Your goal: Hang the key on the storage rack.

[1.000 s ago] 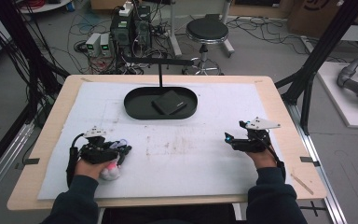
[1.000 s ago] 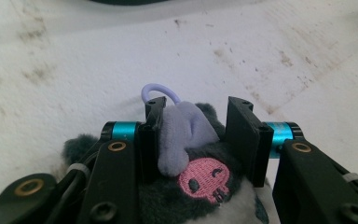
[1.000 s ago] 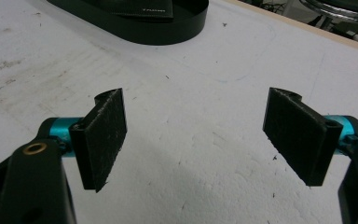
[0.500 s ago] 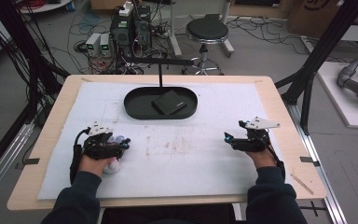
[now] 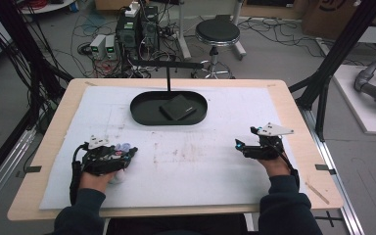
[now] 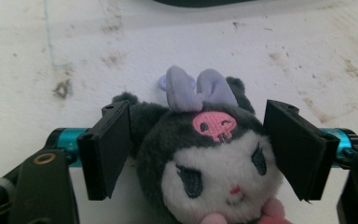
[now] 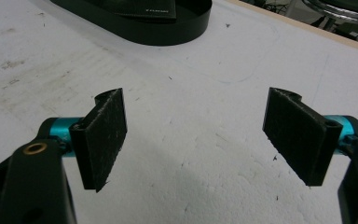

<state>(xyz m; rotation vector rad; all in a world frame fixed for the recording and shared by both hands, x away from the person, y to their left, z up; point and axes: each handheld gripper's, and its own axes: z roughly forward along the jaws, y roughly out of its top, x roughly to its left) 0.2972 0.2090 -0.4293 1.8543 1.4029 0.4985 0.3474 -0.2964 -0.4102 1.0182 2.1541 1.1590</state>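
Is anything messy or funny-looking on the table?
Mostly tidy. The white foam sheet has brownish smudges near its middle. A black-and-white plush doll with a lilac bow lies between the jaws of the left gripper, which have just been opening. A flat black case lies crooked in the black oval tray.

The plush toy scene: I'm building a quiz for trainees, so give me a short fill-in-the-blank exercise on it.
1. The plush toy wears a ____ bow on its head.
2. The plush toy lies between the jaws of the ____ gripper, which have just been opening.
3. The flat black case lies in the black oval ____.
4. Between the open jaws of the right gripper there is only the ____ mat.

Missing words: purple; left; tray; white
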